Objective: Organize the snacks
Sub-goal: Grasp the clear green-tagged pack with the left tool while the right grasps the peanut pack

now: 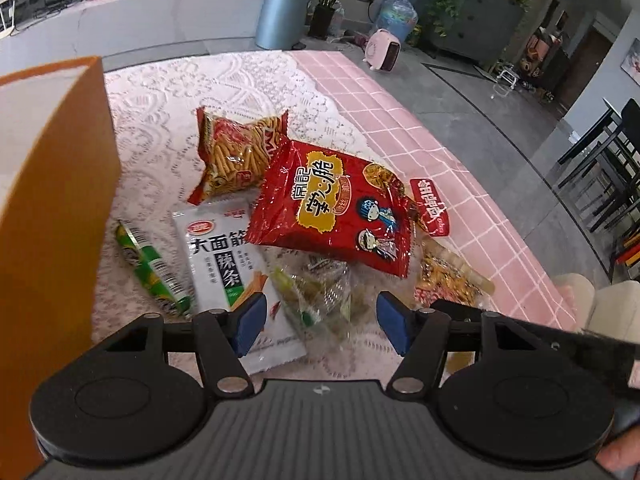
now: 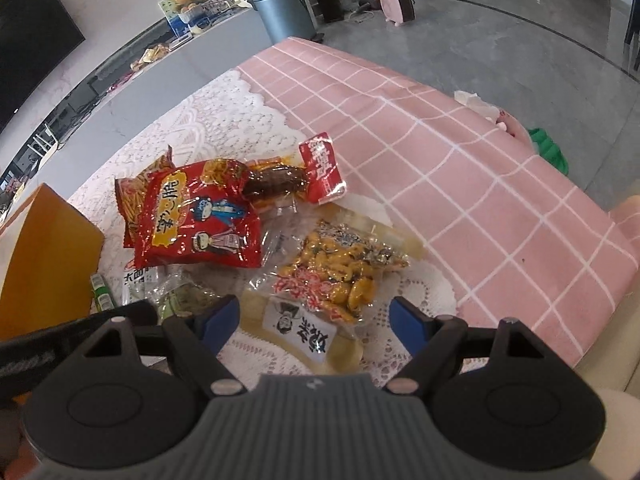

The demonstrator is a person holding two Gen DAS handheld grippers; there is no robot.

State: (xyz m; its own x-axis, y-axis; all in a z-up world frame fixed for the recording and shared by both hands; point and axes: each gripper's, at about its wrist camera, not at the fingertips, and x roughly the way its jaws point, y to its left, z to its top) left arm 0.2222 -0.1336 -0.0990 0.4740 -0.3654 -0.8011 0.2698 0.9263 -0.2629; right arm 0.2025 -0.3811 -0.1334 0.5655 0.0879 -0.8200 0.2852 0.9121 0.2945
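tall orange cardboard box (image 1: pixel 52 216) at desk's left edge. snack pile beside it, glossy red crisp bag (image 1: pixel 332 204) topmost. left tongs (image 1: pixel 320 322) apart over crinkly clear packet (image 1: pixel 320 292), possibly candy; right tongs (image 2: pixel 316 320) apart, empty. grip mid-packet, lift cleanly.

Both grippers hover tilted downward, holding nothing. The left gripper (image 1: pixel 320 322) has its jaws spread wide; the right gripper (image 2: pixel 316 322) likewise, its jaws wide apart.
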